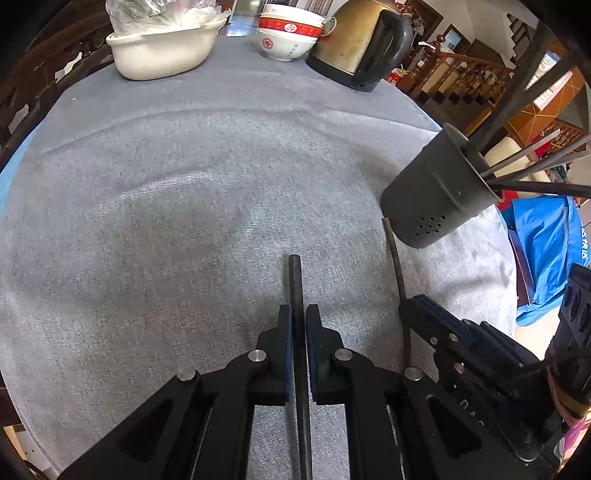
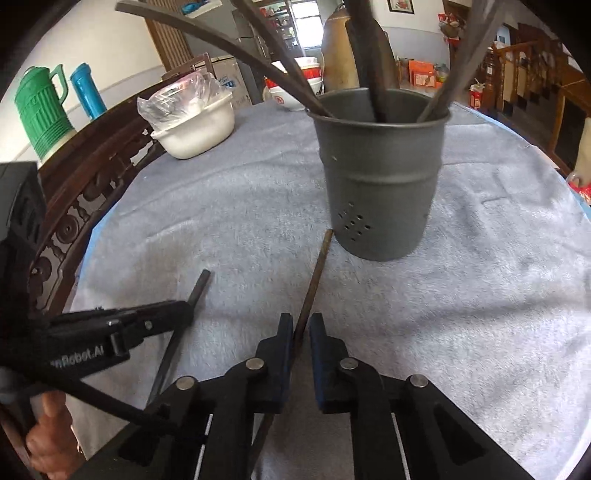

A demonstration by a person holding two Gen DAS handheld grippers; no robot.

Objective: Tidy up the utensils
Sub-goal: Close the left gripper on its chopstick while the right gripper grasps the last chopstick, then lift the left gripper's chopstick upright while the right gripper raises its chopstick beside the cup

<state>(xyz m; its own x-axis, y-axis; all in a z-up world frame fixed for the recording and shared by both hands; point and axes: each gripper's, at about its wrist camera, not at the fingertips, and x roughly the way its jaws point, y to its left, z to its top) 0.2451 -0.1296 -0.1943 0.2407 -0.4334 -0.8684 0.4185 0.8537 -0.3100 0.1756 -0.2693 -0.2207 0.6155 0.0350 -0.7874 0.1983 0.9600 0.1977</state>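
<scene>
We've several chopsticks in the holder point(image 2: 380, 177) already; left tool point(image 1: 298, 317) clamps a dark chopstick point(image 1: 295, 280), right tool point(image 2: 298, 328) a brown chopstick point(image 2: 314, 277), both still to go in.

Soft daylight, brightest at a far window point(image 2: 308, 26), lights the cloth point(image 1: 184, 184) evenly. A faint shadow lies mid-cloth. Fisheye bends the edges; corners go black. The tall chopsticks point(image 2: 369, 55) blur.

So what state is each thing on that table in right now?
Left tongs: shut on a dark chopstick.
Right tongs: shut on a brown chopstick.
Grey holder: upright, chopsticks inside.
Kettle: lid closed.
Bowls: stacked.
White basin: holds a plastic bag.
</scene>
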